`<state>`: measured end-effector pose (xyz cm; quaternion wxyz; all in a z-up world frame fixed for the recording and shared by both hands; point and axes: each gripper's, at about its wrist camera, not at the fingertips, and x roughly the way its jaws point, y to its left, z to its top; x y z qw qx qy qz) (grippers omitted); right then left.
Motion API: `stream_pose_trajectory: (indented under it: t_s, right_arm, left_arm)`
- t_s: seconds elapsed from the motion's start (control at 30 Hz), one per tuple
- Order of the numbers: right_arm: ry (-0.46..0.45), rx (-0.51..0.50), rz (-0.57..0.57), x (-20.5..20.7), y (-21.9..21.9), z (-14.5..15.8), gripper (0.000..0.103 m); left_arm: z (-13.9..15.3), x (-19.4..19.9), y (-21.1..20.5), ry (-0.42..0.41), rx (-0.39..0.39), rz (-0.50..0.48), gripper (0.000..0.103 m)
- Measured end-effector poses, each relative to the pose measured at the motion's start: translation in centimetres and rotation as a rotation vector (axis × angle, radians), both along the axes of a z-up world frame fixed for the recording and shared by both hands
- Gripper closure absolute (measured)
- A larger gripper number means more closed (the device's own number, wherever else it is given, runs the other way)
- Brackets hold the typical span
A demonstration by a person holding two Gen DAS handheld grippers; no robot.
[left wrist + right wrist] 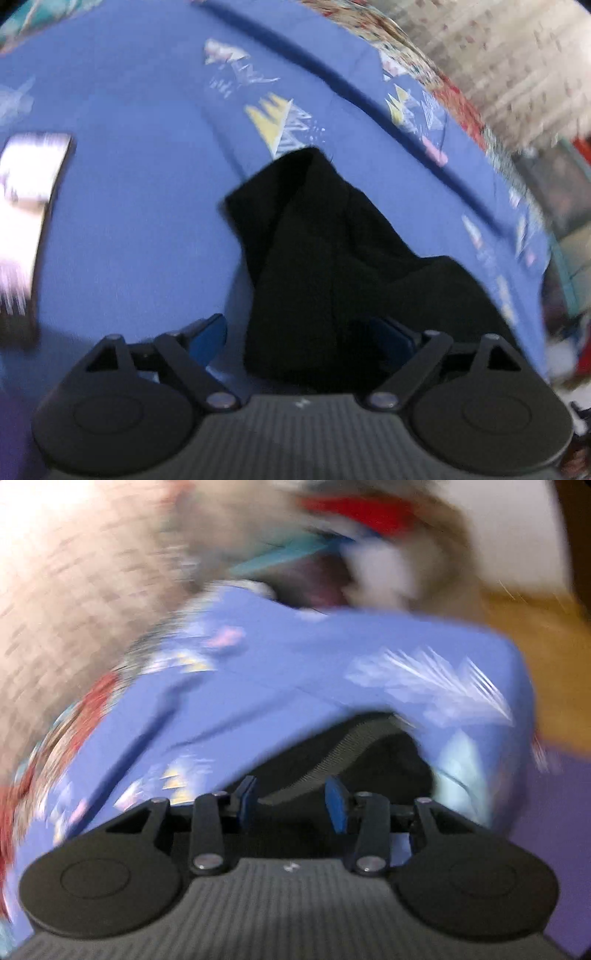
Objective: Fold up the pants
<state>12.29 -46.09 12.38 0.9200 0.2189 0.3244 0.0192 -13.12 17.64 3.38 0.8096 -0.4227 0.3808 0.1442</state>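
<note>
Black pants [317, 258] lie bunched on a blue patterned sheet [140, 206]. In the left wrist view my left gripper [306, 332] is open, its blue pads wide apart, and the near end of the pants lies between them. In the right wrist view my right gripper [291, 801] is open, with the grey ribbed waistband of the pants [332, 760] just ahead of and between its blue pads [337, 808]. Both views are blurred by motion.
The blue sheet [295, 664] covers a bed with a floral cover [454, 85] at its far edge. A shiny rectangular object [26, 206] lies on the sheet at the left. Wooden floor [535, 635] and a purple mat [554, 830] show at the right.
</note>
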Motion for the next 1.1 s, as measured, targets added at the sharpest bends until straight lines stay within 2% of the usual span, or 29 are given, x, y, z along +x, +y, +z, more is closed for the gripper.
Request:
stream_pose_trajectory:
  t_s: [0.07, 0.17, 0.27, 0.3, 0.37, 0.43, 0.5, 0.6, 0.67, 0.73, 0.77, 0.8, 0.87, 0.93, 1.03, 1.1]
  right_arm:
    - [-0.067, -0.038, 0.223, 0.2, 4.4, 1.5, 0.059]
    - [-0.122, -0.159, 0.645, -1.1, 13.7, 2.7, 0.048]
    - [-0.188, -0.275, 1.054, -4.6, 23.5, 2.7, 0.04]
    - [-0.218, -0.304, 1.186, -6.2, 26.4, 2.6, 0.034]
    - [-0.309, -0.374, 1.433, -9.8, 32.1, 1.9, 0.027]
    - [-0.395, -0.449, 1.613, -13.1, 37.1, 0.7, 0.027]
    - [-0.463, -0.51, 1.742, -15.9, 41.2, -0.8, 0.027]
    - [-0.468, -0.574, 1.837, -18.4, 46.1, -3.4, 0.027]
    - [-0.436, -0.637, 1.846, -18.8, 48.3, -5.3, 0.033]
    - [-0.407, -0.641, 1.849, -18.3, 49.1, -5.8, 0.086]
    - [-0.399, -0.628, 1.808, -17.8, 49.4, -5.3, 0.09]
    - [-0.394, -0.585, 1.763, -16.9, 49.2, -4.5, 0.09]
    - [-0.327, -0.417, 1.654, -13.7, 48.5, -1.8, 0.092]
    - [-0.283, -0.286, 1.497, -10.0, 47.8, 0.7, 0.093]
    - [-0.254, -0.189, 1.274, -5.4, 47.1, 3.0, 0.093]
    - [-0.22, -0.148, 1.204, -3.8, 46.8, 3.3, 0.093]
  left_arm:
    - [-0.6, -1.0, -0.1, -0.053, -0.082, 0.043, 0.015]
    - [-1.6, -2.3, -0.1, -0.128, -0.179, 0.086, 0.015]
    - [-1.7, -3.9, 0.4, -0.135, -0.144, 0.118, 0.015]
    - [-1.7, -4.8, 0.8, -0.134, -0.125, 0.137, 0.016]
    - [-1.4, -6.4, 1.4, -0.148, -0.106, 0.171, 0.017]
    - [-1.0, -8.0, 2.0, -0.162, -0.078, 0.203, 0.017]
    - [-0.6, -9.4, 2.5, -0.156, -0.031, 0.233, 0.018]
    - [-0.5, -11.1, 3.1, -0.156, -0.005, 0.26, 0.019]
    - [-0.7, -11.7, 3.5, -0.162, -0.013, 0.273, 0.02]
    - [-1.1, -11.6, 4.0, -0.164, -0.022, 0.277, 0.021]
    - [-1.3, -11.2, 4.3, -0.165, -0.027, 0.277, 0.021]
    - [-1.5, -10.9, 4.4, -0.167, -0.029, 0.273, 0.021]
    - [-1.8, -9.4, 4.8, -0.169, -0.028, 0.255, 0.021]
    - [-2.0, -7.3, 4.9, -0.171, -0.015, 0.226, 0.021]
    - [-2.2, -3.8, 5.0, -0.17, 0.013, 0.188, 0.021]
    - [-2.4, -1.2, 5.3, -0.166, 0.021, 0.174, 0.02]
